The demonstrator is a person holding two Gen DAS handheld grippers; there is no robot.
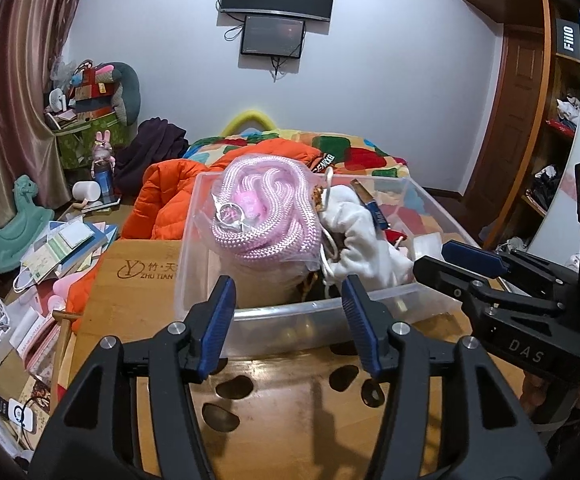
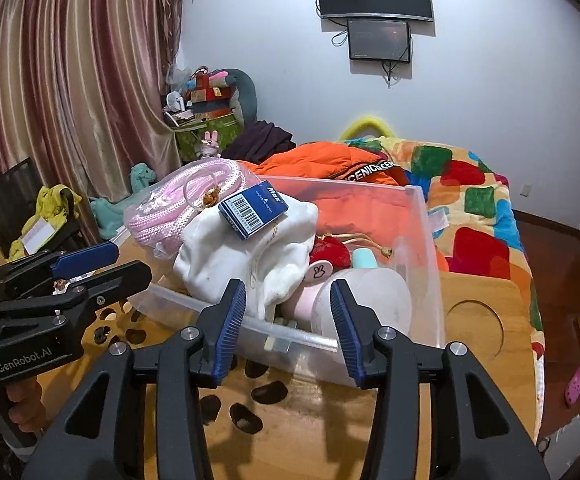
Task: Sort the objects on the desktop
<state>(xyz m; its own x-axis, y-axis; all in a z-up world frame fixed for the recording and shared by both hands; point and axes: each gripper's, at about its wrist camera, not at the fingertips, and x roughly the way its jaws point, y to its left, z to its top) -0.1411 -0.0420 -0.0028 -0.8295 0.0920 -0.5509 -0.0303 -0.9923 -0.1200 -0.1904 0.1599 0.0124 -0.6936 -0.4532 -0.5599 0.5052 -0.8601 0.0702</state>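
A clear plastic bin (image 1: 274,322) stands on the wooden table (image 1: 290,424), piled full. In it lie a bagged pink rope (image 1: 262,216), a white cloth bundle (image 1: 365,236) and a blue barcoded box (image 2: 253,210). Deeper in the bin (image 2: 425,232) I see a red pouch (image 2: 329,254) and a white roll (image 2: 373,296). My left gripper (image 1: 290,312) is open just in front of the bin's near wall, with nothing between its pads. My right gripper (image 2: 290,316) is open at the same wall and empty. Each gripper also shows from the side in the other view, right gripper (image 1: 433,262) and left gripper (image 2: 130,264).
Beyond the table are an orange jacket (image 1: 162,200) and a bed with a colourful blanket (image 2: 473,208). Books and papers (image 1: 62,248) pile up at the left, near a teal rocking-horse toy (image 1: 18,216). A round hole (image 2: 473,328) is cut in the tabletop to the right of the bin.
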